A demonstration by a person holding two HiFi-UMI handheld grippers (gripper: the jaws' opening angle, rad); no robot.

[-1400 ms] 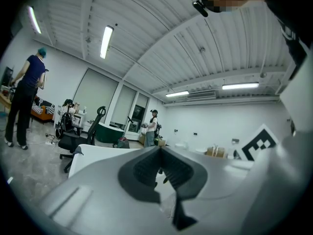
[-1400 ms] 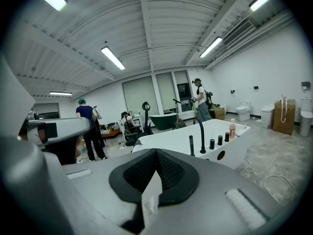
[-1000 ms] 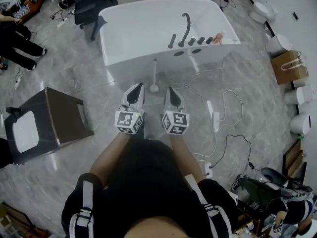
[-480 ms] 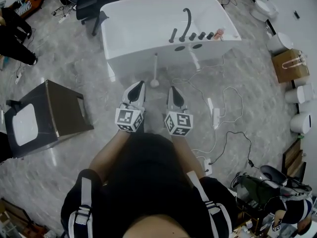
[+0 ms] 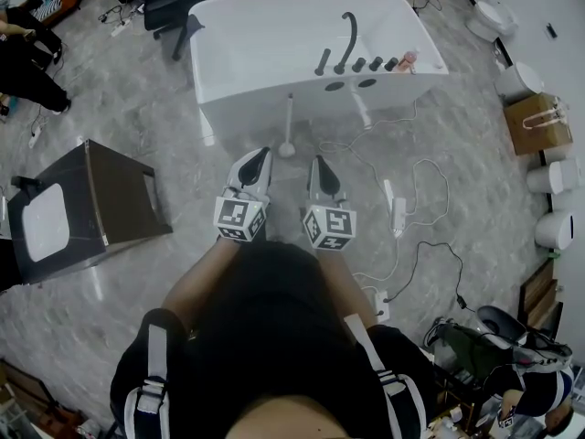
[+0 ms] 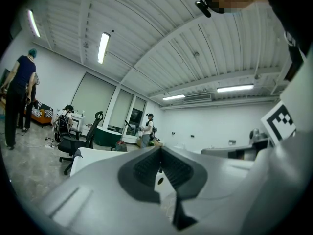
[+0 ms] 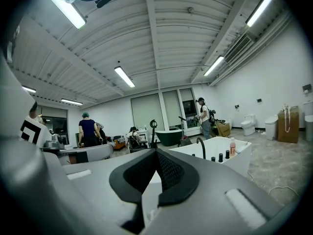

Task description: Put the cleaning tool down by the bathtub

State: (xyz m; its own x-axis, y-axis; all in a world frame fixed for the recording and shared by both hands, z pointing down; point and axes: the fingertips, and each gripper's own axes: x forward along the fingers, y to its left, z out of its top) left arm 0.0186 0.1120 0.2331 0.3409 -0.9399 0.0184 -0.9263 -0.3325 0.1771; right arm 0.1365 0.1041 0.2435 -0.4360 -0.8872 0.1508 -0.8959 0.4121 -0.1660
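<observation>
Left hand-held gripper (image 5: 261,154) and right hand-held gripper (image 5: 316,162) are closed on nothing; the tool (image 5: 289,122) stands against the tub (image 5: 265,39) just ahead, seemingly nearer the left.

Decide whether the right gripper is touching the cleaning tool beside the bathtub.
Apart. The head view shows bare floor between the right gripper and the cleaning tool; the right gripper view shows its jaws shut on nothing.

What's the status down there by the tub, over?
Left gripper, right gripper: both shut, empty. Cleaning tool on floor beside bathtub, nobody holding it. White cable trails across floor at right.
</observation>
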